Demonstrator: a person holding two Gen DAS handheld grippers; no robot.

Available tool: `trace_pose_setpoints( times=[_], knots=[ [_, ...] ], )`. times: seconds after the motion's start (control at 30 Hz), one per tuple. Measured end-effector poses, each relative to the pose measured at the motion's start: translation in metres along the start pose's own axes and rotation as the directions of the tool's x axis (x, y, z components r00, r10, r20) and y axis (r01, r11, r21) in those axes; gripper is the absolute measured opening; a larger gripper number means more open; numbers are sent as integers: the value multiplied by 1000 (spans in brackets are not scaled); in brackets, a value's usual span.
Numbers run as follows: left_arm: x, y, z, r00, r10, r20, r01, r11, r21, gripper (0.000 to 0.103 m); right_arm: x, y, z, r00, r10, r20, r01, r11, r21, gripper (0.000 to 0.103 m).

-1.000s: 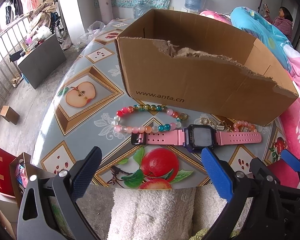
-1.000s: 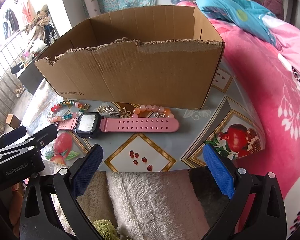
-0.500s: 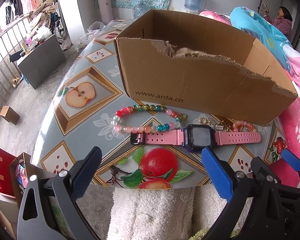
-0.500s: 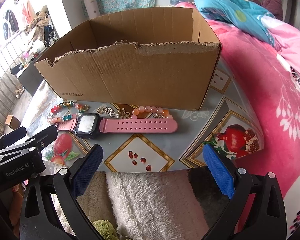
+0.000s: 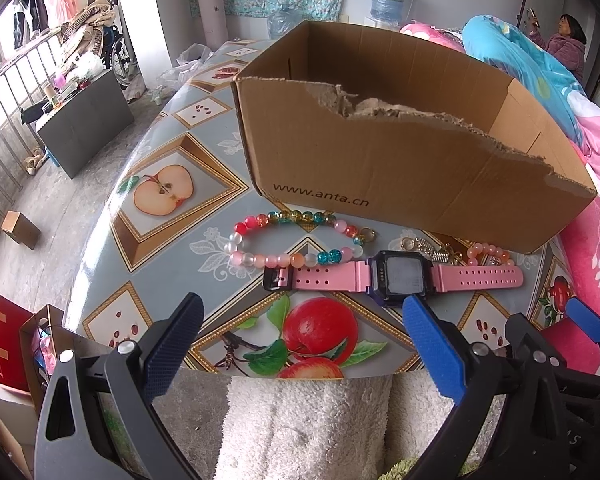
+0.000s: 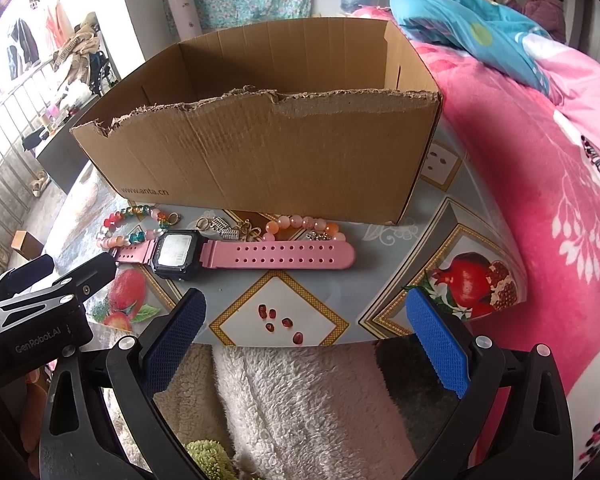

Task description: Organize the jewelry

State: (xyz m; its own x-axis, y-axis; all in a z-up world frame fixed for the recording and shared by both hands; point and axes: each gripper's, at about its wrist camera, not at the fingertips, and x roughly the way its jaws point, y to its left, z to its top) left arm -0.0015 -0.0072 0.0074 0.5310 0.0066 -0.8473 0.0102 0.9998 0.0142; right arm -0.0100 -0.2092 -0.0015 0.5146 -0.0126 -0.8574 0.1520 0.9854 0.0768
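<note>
A pink watch [image 5: 392, 276] [image 6: 236, 254] with a black face lies flat on the table just in front of a torn cardboard box [image 5: 380, 152] [image 6: 260, 148]. Left of the watch is a multicoloured bead bracelet [image 5: 292, 240] [image 6: 134, 226]. Behind its strap lie a small metal chain [image 5: 430, 249] [image 6: 230, 227] and an orange-pink bead bracelet [image 5: 488, 254] [image 6: 304, 226]. My left gripper [image 5: 300, 338] hovers open near the table's front edge, short of the watch. My right gripper [image 6: 304, 330] is open too, to the right, over the pomegranate-seed print. Neither holds anything.
The table [image 5: 160, 184] wears a glossy fruit-print cover. A white fleece sleeve [image 6: 308, 400] shows beneath both grippers. Pink bedding [image 6: 540, 160] lies to the right and a person [image 5: 568, 44] stands at the far right. A grey cabinet [image 5: 84, 120] stands on the floor at left.
Both grippers have crept slightly forward toward the jewelry. Nothing on the table has moved and both stay open.
</note>
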Motion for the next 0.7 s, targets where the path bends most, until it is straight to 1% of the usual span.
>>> trace_pose_setpoints(
  times=[0.3,0.47,0.7],
  knots=[
    [-2,-3,6,1000,11,13,-10,1000,-6,98,2,-5,7,1000,2,16,-2,1000,-18,96],
    [-6,-6,5,1000,17,23,-17,1000,6,98,2,-5,9,1000,-11,-3,11,999,-35,96],
    [-11,-7,8,999,27,36,-27,1000,6,98,-3,-6,12,1000,-13,26,14,999,-45,96]
  ],
)
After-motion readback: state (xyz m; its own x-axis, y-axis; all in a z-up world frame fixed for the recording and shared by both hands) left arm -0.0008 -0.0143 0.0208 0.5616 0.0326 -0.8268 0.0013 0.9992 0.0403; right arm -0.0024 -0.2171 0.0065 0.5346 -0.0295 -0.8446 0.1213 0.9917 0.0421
